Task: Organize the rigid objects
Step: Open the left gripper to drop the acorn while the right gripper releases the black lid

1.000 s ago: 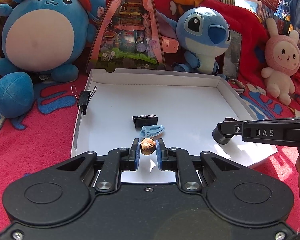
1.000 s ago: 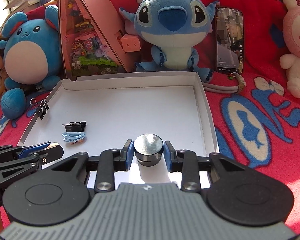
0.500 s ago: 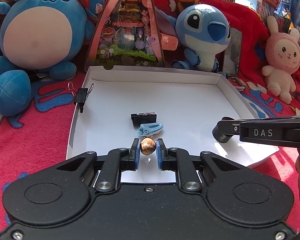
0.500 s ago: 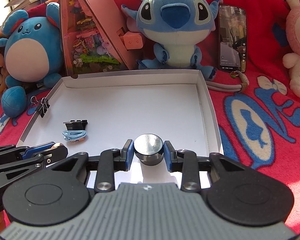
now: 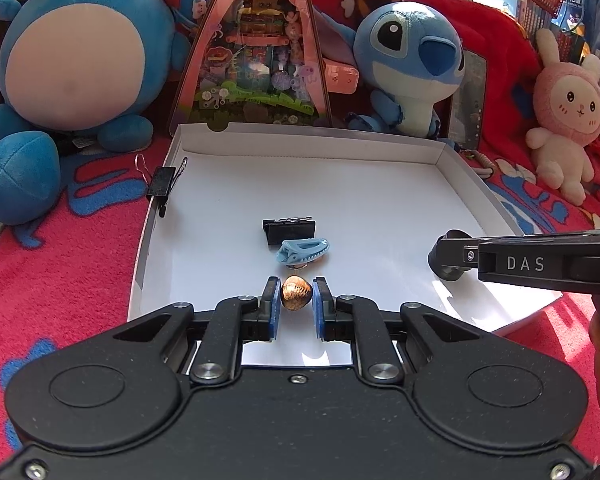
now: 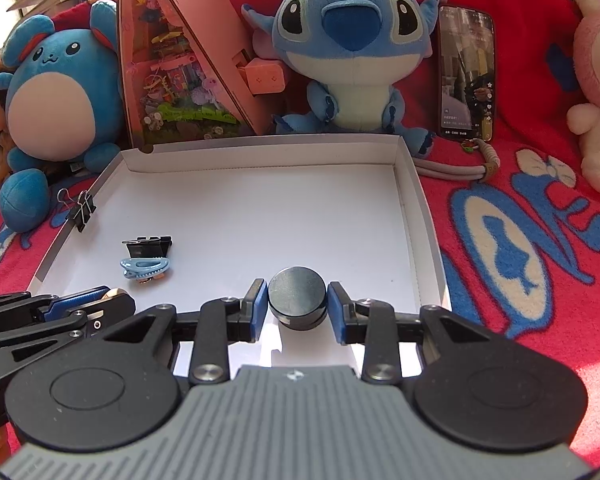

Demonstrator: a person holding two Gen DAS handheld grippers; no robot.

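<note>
A white shallow box [image 5: 380, 168] [image 6: 260, 168] lies on a red blanket. My left gripper [image 5: 296, 300] stands over its near left part with a small brown shell [image 5: 296, 298] between its fingers; a thin gap shows on each side. My right gripper [image 6: 297, 304] stands over the near right part around a dark round metal puck [image 6: 297, 294], with a small gap on each side. A blue hair clip [image 5: 303, 252] [image 6: 145, 268] and a black binder clip [image 5: 289, 229] [image 6: 148, 245] lie in the box just beyond the shell.
Another black binder clip [image 5: 162, 182] [image 6: 80, 210] is clipped on the box's left wall. Plush toys [image 5: 412, 64] [image 6: 60, 92], a pink triangular toy house [image 5: 256, 52] and a phone [image 6: 466, 72] stand behind the box. A pink bunny [image 5: 568, 112] sits at the right.
Both grippers have opened slightly, so gaps now show beside the shell and the puck. Both views have moved a little nearer to the box floor.
</note>
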